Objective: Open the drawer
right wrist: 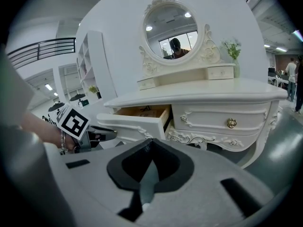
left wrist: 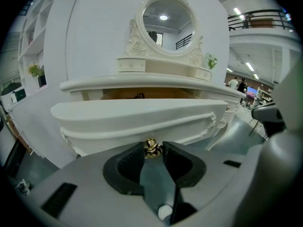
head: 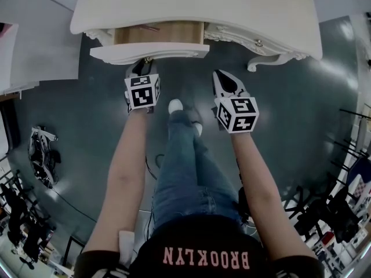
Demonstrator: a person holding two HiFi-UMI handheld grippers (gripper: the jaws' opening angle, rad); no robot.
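— At upper centre of the head view, what is the drawer status?
— Partly pulled out from under the dressing table top, wooden interior exposed.
— Left gripper?
— Jaws clamped on the brass knob at the drawer front.
— Right gripper?
— Jaws together, empty, right of the drawer, apart from the table.

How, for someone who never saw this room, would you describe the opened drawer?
Find the white dressing table with the round mirror. The drawer sits under its top, left of a shut drawer. Only it stands pulled out, wooden inside showing, gold knob in the left hand-held gripper.
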